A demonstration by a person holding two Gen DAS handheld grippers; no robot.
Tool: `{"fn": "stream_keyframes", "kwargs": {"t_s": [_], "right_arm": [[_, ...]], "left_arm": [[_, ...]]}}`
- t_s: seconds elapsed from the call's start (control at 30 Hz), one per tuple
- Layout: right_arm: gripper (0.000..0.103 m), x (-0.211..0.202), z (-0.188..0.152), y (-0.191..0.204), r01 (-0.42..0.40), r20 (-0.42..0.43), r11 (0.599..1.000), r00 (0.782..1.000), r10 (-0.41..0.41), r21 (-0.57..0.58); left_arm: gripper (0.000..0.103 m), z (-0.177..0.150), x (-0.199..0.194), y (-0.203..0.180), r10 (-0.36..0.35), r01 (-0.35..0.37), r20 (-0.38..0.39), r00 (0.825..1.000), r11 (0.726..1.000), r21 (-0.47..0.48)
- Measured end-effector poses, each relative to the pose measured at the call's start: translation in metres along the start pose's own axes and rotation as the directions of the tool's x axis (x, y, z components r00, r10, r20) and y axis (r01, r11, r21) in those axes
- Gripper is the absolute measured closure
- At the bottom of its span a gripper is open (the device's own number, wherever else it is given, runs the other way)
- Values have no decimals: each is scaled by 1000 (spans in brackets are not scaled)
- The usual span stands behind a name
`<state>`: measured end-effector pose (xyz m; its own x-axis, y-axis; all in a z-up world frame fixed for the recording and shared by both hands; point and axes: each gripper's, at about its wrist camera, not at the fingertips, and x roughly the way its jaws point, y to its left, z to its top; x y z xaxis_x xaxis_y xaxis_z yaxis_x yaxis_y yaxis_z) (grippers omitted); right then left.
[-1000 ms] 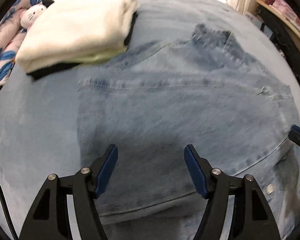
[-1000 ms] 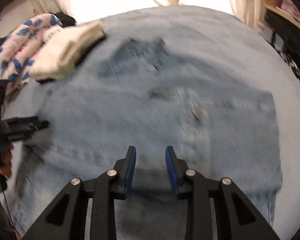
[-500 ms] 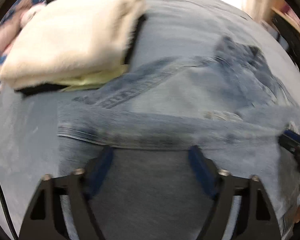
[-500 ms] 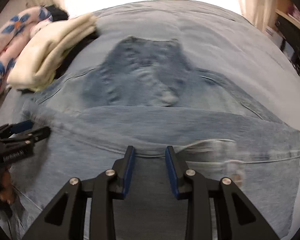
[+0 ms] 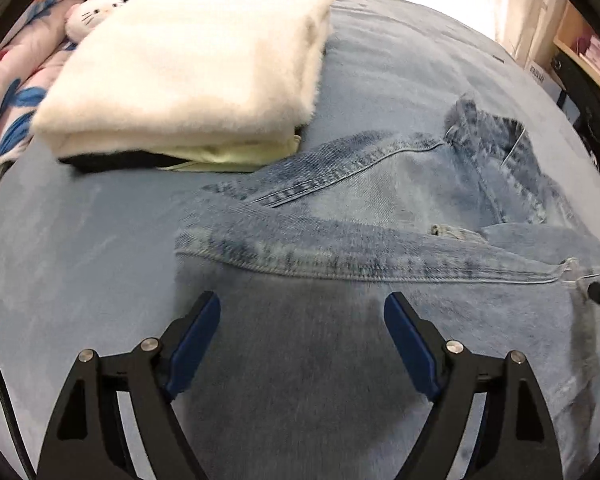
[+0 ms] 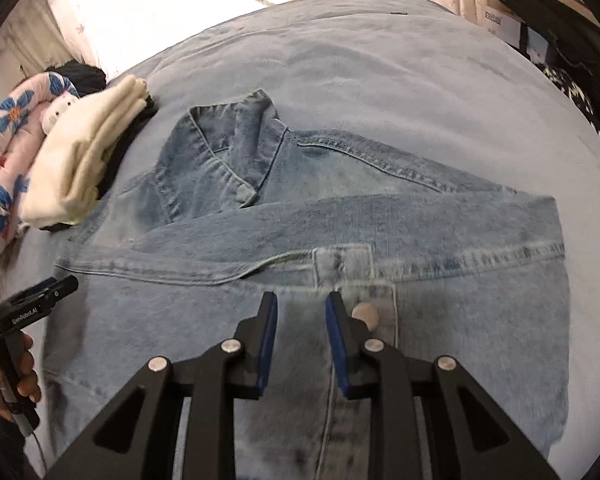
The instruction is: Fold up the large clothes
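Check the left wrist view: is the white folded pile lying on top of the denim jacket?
No, the white folded pile rests on the blue bedcover beside the denim jacket, with bedcover showing between them.

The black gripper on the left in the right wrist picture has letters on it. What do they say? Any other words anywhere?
"GenRobot.AI": white letters on the side of the black left gripper, seen in the right wrist view.
Dark print on the white box at the far right shelf: too small to read.
Same white box in the left wrist view: too blurred to read.
Nothing readable on the blue denim jacket.

Light-blue denim jacket (image 6: pixel 340 216), half-folded, flat on bed
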<state>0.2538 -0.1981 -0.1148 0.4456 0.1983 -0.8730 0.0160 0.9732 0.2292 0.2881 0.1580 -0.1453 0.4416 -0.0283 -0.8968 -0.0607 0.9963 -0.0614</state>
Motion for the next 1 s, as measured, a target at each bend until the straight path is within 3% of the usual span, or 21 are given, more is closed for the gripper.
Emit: {"fn": "stream_keyframes", "kwargs": {"t_s": [0.23,0.5,0.6,0.8,1.0], "right_arm": [[77,-57,-30,-3,12,8,1000,1000,-12,19],[76,-134,-82,-10,33,44,999,998,-33,16],[68,-157,-105,-15,36,51,999,998,-37,26],[65,-193,-160,-29,37,57,999,998,-38,22],[65,-219,-217,-43,45,74,999,996,-44,-19]], "left_arm": [[20,-30,-71,7,18,-18,35,999,1000,2],[20,-83,-152,5,70,-73,51,996,995,67],[20,-110,-178,9,62,-66,49,997,996,68],[20,-170,-202,27,13,-12,-5,1000,999,45],[20,-231,-215,37,44,-44,5,999,997,63]]}}
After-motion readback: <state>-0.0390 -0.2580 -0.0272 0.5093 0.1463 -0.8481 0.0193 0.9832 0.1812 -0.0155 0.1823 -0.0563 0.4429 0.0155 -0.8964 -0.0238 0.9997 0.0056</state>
